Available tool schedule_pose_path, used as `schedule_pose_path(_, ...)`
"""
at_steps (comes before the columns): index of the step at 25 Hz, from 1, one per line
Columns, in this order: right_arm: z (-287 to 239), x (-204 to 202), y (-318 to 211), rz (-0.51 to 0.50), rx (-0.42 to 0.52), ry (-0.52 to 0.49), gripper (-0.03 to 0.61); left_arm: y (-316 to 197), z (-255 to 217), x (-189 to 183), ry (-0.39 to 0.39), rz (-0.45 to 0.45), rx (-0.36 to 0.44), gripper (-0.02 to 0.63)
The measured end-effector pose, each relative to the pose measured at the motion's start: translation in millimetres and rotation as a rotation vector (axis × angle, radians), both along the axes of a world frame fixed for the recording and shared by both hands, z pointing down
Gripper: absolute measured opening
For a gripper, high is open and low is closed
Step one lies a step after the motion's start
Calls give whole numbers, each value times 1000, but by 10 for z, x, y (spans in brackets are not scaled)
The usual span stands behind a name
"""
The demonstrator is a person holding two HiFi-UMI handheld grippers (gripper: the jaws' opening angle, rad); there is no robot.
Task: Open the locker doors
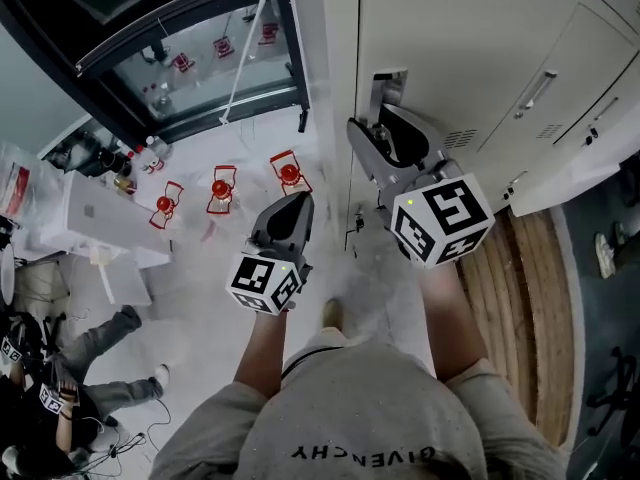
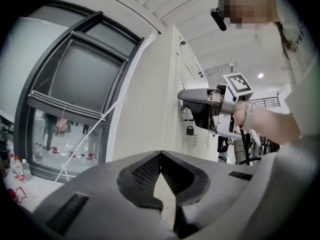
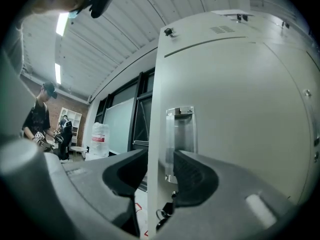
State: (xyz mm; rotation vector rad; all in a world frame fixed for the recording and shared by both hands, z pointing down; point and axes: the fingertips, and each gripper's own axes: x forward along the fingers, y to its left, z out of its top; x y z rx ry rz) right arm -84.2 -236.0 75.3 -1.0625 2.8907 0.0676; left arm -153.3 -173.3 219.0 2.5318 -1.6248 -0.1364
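The cream locker [image 1: 450, 28] fills the upper right of the head view, with a recessed metal handle [image 1: 387, 86] near its left edge. My right gripper [image 1: 375, 120] is up against that handle. In the right gripper view its jaws [image 3: 160, 159] stand open astride the door's left edge [image 3: 156, 109], one jaw on each side, the handle recess [image 3: 180, 131] just beyond. A bunch of keys [image 3: 164, 213] hangs below. My left gripper [image 1: 297, 200] hangs lower and left of the locker, shut with nothing in it [image 2: 161, 154]. It looks at the locker side [image 2: 150, 104] and the right gripper [image 2: 189, 97].
More locker doors with bar handles [image 1: 535, 93] run to the right. A black-framed glass wall [image 1: 200, 48] with a white rod [image 1: 245, 43] leaning on it stands left of the locker. Red objects [image 1: 222, 190] sit on the floor. A person [image 1: 60, 388] sits at lower left.
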Motion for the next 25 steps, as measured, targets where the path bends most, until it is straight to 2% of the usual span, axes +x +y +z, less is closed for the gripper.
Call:
schedule_pose_path(16,-15,449,595,-25,44,-6,150,487,30,380,9,-29,-8,-2)
schedule_pose_path(25,37,822,892,1,33,-17,115,841,24,602,9,-30,-3,-2)
